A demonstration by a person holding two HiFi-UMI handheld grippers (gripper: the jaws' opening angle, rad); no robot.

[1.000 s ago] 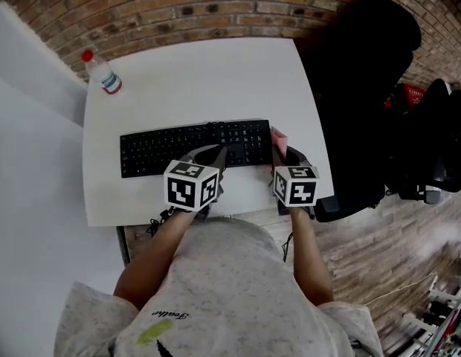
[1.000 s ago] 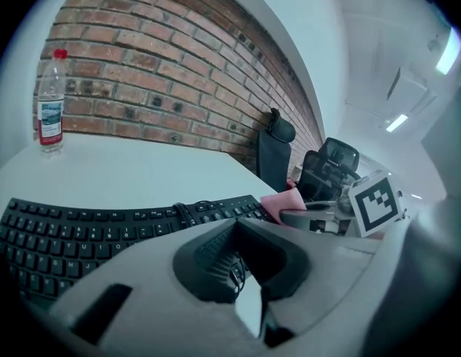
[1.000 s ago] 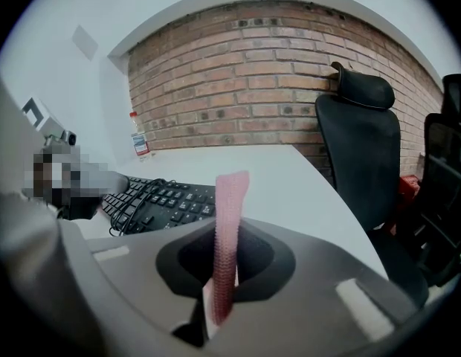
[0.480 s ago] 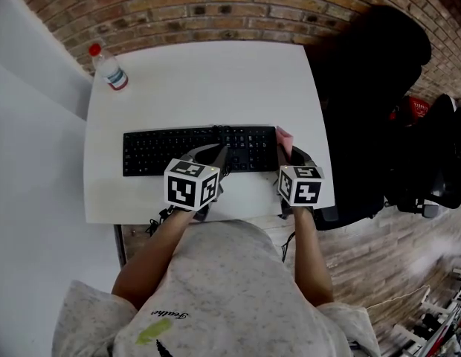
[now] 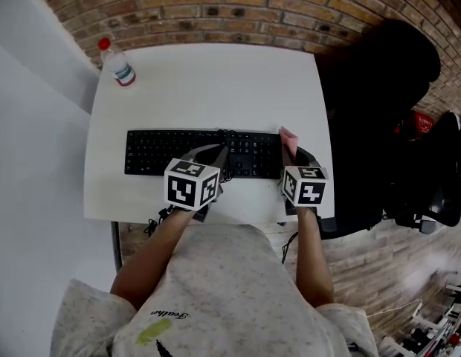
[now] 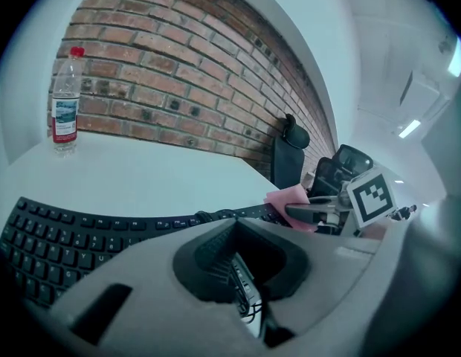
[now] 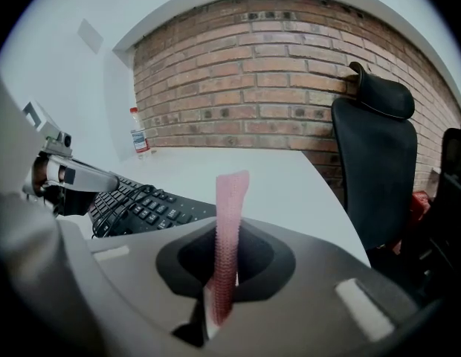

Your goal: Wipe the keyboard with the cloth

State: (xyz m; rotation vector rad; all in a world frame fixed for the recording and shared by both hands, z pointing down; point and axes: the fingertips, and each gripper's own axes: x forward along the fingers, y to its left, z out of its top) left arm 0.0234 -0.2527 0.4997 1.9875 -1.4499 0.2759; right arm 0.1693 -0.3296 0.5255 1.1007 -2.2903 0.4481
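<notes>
Cloth (image 5: 288,136), pink and upright, sits pinched in the right gripper (image 5: 294,155) at the keyboard's (image 5: 178,151) right end, seemingly poised for a wiping pass, while the left gripper (image 5: 218,155), jaws together on nothing I can see, hangs over the middle keys, perhaps to steady the board

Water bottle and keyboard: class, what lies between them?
Only bare white table lies between the water bottle and the keyboard, as the head view shows.
</notes>
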